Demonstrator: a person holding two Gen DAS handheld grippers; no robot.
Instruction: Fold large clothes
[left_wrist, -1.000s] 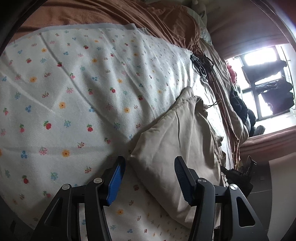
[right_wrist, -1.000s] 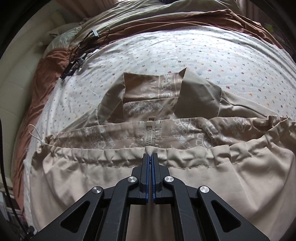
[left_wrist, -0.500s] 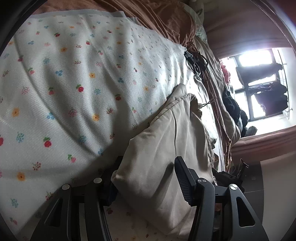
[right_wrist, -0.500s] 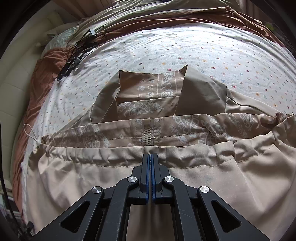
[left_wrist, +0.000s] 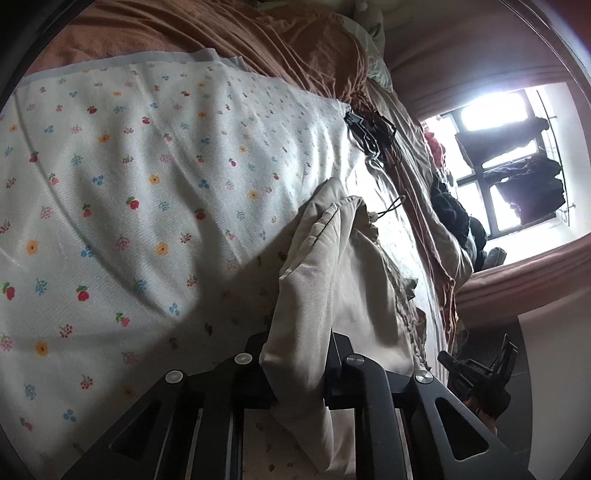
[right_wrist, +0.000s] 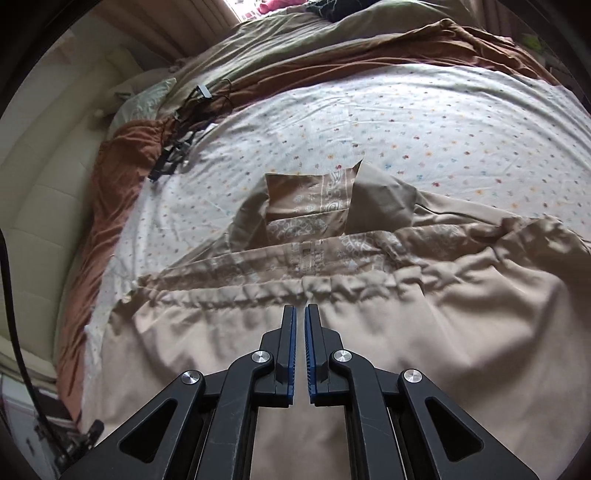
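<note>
A large beige jacket (right_wrist: 424, 332) with a patterned lining (right_wrist: 306, 210) and a zip lies spread on the floral sheet (right_wrist: 406, 122). Its gathered hem (right_wrist: 258, 291) runs across just ahead of my right gripper (right_wrist: 300, 314), which hovers over the fabric with its jaws slightly apart and empty. In the left wrist view my left gripper (left_wrist: 297, 354) is shut on a fold of the jacket's beige edge (left_wrist: 314, 280), which hangs between the fingers above the sheet (left_wrist: 129, 184).
A brown blanket (right_wrist: 107, 206) and an olive duvet (right_wrist: 295, 40) border the sheet. Black cables and clips (right_wrist: 177, 144) lie at the sheet's far left edge, also in the left wrist view (left_wrist: 369, 129). A window with hanging clothes (left_wrist: 517, 166) is beyond the bed.
My left gripper closed on the jacket's edge and lifted it. My right gripper let go of the hem, opened slightly and drew back.
</note>
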